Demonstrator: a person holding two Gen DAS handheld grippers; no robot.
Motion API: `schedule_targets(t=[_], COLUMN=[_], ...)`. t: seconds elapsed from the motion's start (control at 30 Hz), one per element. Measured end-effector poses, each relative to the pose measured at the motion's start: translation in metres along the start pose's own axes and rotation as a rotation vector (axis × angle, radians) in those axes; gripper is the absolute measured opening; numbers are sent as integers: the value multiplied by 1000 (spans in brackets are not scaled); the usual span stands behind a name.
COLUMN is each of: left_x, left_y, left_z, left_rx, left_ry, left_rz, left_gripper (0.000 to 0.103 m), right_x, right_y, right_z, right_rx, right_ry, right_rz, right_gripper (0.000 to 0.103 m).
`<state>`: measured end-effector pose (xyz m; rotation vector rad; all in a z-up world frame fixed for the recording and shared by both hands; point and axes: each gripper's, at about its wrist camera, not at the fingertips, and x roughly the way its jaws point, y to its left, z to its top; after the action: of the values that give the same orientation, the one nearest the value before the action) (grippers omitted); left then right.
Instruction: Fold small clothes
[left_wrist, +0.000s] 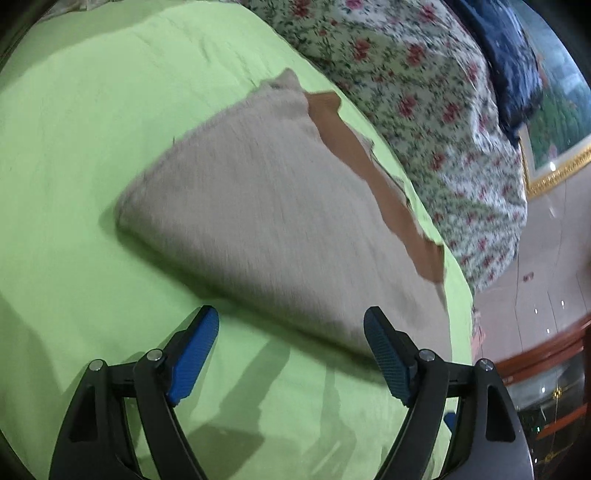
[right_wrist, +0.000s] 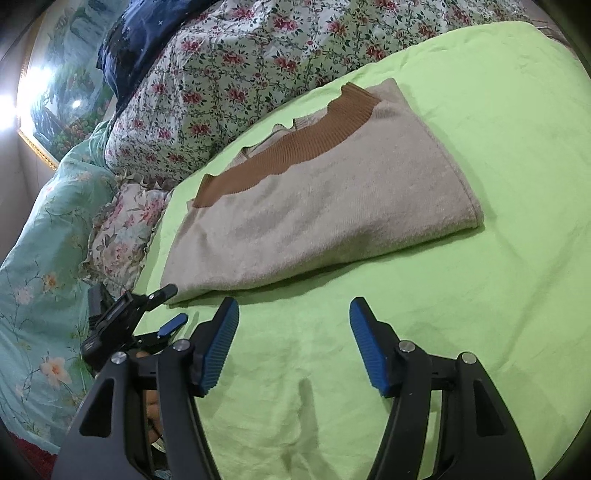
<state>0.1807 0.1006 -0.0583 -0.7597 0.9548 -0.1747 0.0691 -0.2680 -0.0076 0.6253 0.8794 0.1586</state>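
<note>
A beige knit garment (left_wrist: 266, 214) with a brown ribbed band (left_wrist: 369, 177) lies folded on the green sheet (left_wrist: 92, 129). My left gripper (left_wrist: 291, 317) is open and empty, just short of the garment's near edge. In the right wrist view the same garment (right_wrist: 321, 210) and its brown band (right_wrist: 291, 155) lie ahead of my right gripper (right_wrist: 293, 308), which is open and empty above the sheet (right_wrist: 498, 277). The left gripper (right_wrist: 168, 306) shows there at the garment's left corner, open.
A floral quilt (left_wrist: 417, 92) and a dark blue cloth (left_wrist: 506, 62) are heaped beyond the garment. A teal floral cover (right_wrist: 40, 236) and a frilled pillow (right_wrist: 122, 229) lie at the left. A gold-framed picture (left_wrist: 561, 147) and tiled floor (left_wrist: 546, 266) lie past the bed's edge.
</note>
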Motion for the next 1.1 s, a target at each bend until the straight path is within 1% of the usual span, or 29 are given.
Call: schedule_targets(t=[0.17,0.27,0.3,0.37,0.4,0.43,0.5,0.63,0.7,0.73,0.8,0.87,0.97,1.03,1.1], left_x=[13,18,19,22,23,24,21,6,2,1,4,15,43,64,87], left_y=[7,10,9,3,1,-2,-9,-46,-80,-91,-122,-153,-182,-189,-192], left_z=[33,49,52,58,59,63,67,63,58,55,43,25,-2,-18,-33], left_rx=[-46,-62,-56,-25,-12,1,27,151,246,279,365,462,560,602,637], left_ry=[-55,-82,-87,-93,-92,-79,-75,-104,-111,-112,-105,-79,-24,15,63], left_rz=[19,36,48,80,79,62,50,50,31,22,-8,-30,-40,-28,-2], left_gripper=[81,79,75,60,42,23,15,12,11,9,9,9,9,9,9], right_x=[1,4,5,8,9,10,11,10,9,8,5,5,10,21,40], right_y=[3,1,0,-2,-3,-4,-6,-20,-32,-35,-43,-49,-55,-54,-50], right_z=[16,27,30,38,42,46,55,70,76,78,85,94,107,117,127], right_rx=[-11,-10,-8,-3,-1,-1,1,32,63,71,88,102,135,137,124], right_ry=[-3,-3,-4,-4,-5,-6,-12,-16,-18,-18,-18,0,30,69,114], right_rz=[2,8,9,12,12,14,13,19,30,34,61,100,186,222,232], right_gripper=[64,64,64,64,64,64,64,64,64,64,64,64,64,64,67])
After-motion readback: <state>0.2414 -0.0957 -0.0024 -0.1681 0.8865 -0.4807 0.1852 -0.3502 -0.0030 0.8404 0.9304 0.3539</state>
